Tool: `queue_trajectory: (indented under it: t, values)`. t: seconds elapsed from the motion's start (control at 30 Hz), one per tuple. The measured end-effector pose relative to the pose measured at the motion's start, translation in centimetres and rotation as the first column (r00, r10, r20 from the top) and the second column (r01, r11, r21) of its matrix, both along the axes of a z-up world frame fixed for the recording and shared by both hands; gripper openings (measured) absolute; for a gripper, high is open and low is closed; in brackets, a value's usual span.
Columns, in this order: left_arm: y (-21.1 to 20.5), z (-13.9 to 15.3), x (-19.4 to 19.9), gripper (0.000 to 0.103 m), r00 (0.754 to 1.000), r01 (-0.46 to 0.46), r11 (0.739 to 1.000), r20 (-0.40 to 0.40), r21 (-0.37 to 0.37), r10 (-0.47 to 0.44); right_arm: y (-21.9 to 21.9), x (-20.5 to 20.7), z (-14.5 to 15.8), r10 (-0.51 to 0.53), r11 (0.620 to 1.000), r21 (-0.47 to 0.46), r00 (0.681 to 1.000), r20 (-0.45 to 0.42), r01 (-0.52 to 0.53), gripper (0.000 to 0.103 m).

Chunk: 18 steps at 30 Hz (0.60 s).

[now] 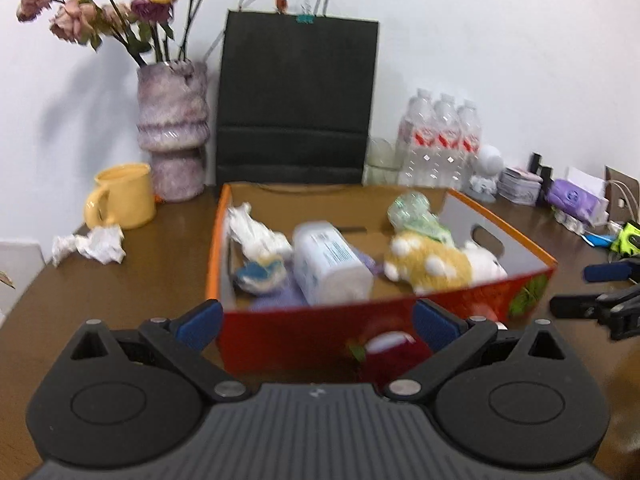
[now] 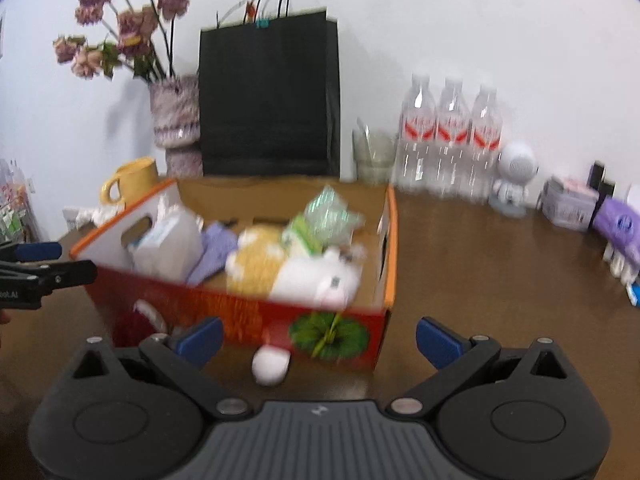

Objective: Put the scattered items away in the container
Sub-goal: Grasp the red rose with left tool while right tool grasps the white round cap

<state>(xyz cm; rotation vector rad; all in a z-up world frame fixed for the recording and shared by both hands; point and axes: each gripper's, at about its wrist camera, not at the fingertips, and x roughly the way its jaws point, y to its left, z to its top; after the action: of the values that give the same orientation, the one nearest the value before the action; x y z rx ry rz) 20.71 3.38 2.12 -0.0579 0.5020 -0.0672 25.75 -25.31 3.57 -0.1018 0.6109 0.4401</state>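
Observation:
An open red and orange cardboard box (image 1: 440,304) (image 2: 390,240) stands on the brown table. It holds a white wipes pack (image 1: 328,264) (image 2: 168,244), a yellow and white plush toy (image 1: 436,266) (image 2: 296,268), a green bag (image 1: 416,216) (image 2: 324,216), a white wrapper (image 1: 256,232), a blue item (image 1: 260,276) and a purple cloth (image 2: 216,252). Crumpled paper (image 1: 92,244) lies on the table left of the box. My left gripper (image 1: 316,320) is open and empty in front of the box. My right gripper (image 2: 318,338) is open and empty before the box's right corner.
A yellow mug (image 1: 124,196) (image 2: 130,180), a vase of dried flowers (image 1: 172,128) (image 2: 176,120) and a black paper bag (image 1: 296,100) (image 2: 268,96) stand behind the box. Water bottles (image 1: 444,140) (image 2: 452,136), a white figurine (image 2: 514,176) and small boxes (image 2: 568,204) line the right.

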Motion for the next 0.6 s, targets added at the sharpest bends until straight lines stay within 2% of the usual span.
queue_trajectory:
  t: [0.23, 0.47, 0.6]
  values:
    - [-2.4, -2.5, 0.8, 0.103, 0.995, 0.04, 0.999, -0.094, -0.025, -0.042, 2.0, 0.1, -3.2, 0.016, 1.0, -0.008, 0.995, -0.097, -0.017, 0.102]
    - [-3.3, -3.7, 2.5, 0.103, 0.991, -0.009, 0.997, -0.136, -0.073, -0.001, 3.8, 0.9, -4.4, -0.022, 1.0, -0.006, 0.993, -0.12, 0.021, 0.086]
    - [-3.4, -3.8, 2.8, 0.099, 0.99, -0.012, 0.997, -0.14, -0.082, 0.001, 4.4, 1.2, -4.6, -0.03, 1.0, -0.004, 0.993, -0.114, 0.03, 0.081]
